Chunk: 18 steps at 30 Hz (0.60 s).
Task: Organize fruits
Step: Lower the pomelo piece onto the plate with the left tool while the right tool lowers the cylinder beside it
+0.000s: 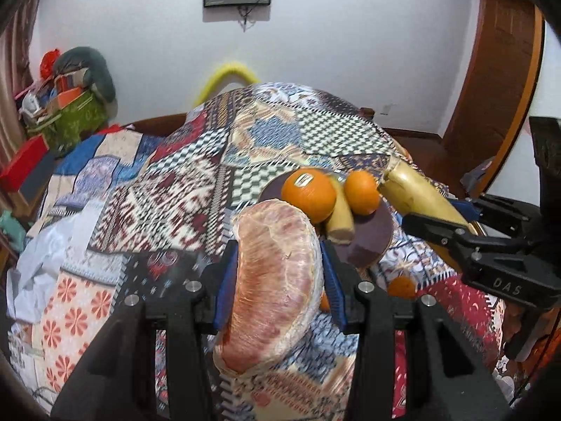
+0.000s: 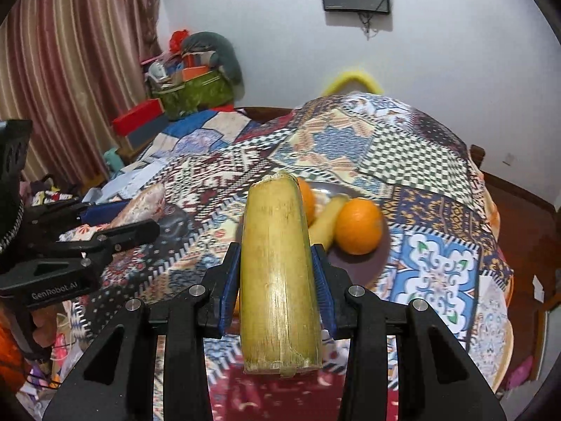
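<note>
My left gripper (image 1: 278,273) is shut on a pink wrapped pomelo wedge (image 1: 277,280) and holds it above the patterned bedspread, just in front of a dark purple plate (image 1: 375,231). The plate holds two oranges (image 1: 308,194) (image 1: 363,192) and a short sugarcane piece (image 1: 340,217). My right gripper (image 2: 277,280) is shut on a thick yellow sugarcane piece (image 2: 278,280), held above the near side of the plate (image 2: 371,263). That cane also shows in the left wrist view (image 1: 417,189). The pomelo wedge also shows in the right wrist view (image 2: 145,203).
Another orange (image 1: 401,287) lies on the bedspread (image 1: 168,193) near the plate. A green bag with clutter (image 1: 70,112) and a red box (image 1: 22,161) sit at the far left. A wooden headboard (image 1: 498,80) curves at the right.
</note>
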Each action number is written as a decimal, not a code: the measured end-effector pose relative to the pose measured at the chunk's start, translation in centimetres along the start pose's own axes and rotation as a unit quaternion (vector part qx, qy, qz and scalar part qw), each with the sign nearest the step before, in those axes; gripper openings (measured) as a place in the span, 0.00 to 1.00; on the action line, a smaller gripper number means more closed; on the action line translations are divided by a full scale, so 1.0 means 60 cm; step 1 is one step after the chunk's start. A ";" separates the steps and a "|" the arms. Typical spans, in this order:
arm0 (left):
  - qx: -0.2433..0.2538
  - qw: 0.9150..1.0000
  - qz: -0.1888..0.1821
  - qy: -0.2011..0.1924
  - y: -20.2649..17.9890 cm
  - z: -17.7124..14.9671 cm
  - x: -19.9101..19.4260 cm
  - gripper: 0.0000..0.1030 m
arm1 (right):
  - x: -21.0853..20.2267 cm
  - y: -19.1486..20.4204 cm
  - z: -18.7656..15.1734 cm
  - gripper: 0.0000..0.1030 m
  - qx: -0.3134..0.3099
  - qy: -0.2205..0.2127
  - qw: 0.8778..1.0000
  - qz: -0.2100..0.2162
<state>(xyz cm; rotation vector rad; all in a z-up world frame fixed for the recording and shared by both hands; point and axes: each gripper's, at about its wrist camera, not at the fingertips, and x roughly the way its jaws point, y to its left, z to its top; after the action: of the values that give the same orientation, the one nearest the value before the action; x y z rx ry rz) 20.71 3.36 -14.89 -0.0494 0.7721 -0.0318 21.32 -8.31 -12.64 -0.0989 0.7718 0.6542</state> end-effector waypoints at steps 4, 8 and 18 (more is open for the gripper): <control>0.009 1.000 -0.007 -0.002 -0.021 0.020 0.021 0.43 | 0.002 -0.029 -0.002 0.35 0.012 -0.002 1.000 -0.010; 0.014 1.000 -0.011 0.002 -0.036 0.038 0.052 0.43 | 0.012 -0.054 -0.004 0.35 0.024 -0.001 1.000 -0.015; 0.011 1.000 -0.020 0.003 -0.050 0.075 0.110 0.43 | 0.062 -0.092 -0.007 0.35 0.036 0.012 0.999 -0.008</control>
<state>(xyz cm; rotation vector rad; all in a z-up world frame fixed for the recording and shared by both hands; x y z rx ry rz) 28.52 0.22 -16.10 -0.0442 0.7774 -0.0776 26.23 -10.93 -16.29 -0.0473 0.8151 0.6108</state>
